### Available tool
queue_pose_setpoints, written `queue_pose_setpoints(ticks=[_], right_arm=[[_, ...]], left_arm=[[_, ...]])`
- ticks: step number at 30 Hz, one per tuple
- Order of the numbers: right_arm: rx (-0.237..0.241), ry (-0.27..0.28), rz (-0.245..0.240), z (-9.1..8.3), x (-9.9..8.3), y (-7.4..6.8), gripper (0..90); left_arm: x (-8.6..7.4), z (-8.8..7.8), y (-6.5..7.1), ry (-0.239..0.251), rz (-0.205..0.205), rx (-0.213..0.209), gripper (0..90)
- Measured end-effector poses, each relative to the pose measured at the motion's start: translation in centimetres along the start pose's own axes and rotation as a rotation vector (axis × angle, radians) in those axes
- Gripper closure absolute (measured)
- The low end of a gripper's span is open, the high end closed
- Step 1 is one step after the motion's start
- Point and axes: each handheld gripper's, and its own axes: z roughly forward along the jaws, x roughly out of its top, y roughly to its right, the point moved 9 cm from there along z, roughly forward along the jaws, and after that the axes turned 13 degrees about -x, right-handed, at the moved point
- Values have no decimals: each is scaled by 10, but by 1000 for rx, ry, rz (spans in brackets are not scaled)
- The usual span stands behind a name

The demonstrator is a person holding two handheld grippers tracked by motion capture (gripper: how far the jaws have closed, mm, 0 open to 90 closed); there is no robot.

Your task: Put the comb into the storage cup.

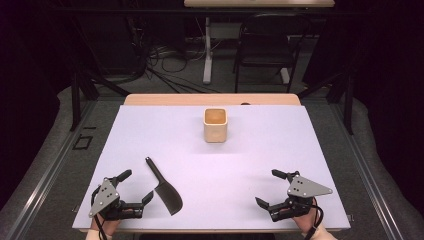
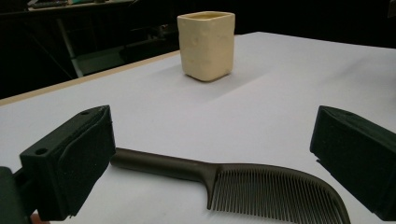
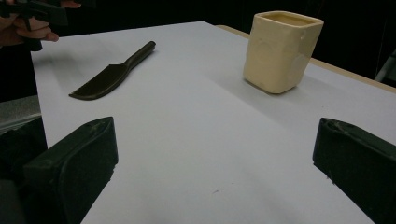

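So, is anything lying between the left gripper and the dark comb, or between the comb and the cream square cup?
Nothing visible. The left gripper sits with its jaws open right beside the dark plastic comb, which lies flat. Between the comb and the cream square cup there is bare white tabletop.

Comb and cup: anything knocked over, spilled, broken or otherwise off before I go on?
Nothing stands out. The dark comb lies flat on the white table beside the open left gripper, untouched. The cream cup stands upright farther back, nothing spilled. The right gripper is open too.
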Motion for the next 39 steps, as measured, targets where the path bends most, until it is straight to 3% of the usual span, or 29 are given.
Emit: queue_pose_setpoints(ticks=[10,21,28,39], right_arm=[[1,-1,-2,1,0,0,0],[-4,-9,-2,1,-2,0,0],[-6,-13,-6,2,-2,0,0],[-5,-11,-8,3,-2,0,0]], left_arm=[[1,1,-1,-14,-1,9,1],[5,13,-8,-50,7,0,2],[6,24,-21,-69,18,18,2],[10,35,-45,-93,-18,54,2]])
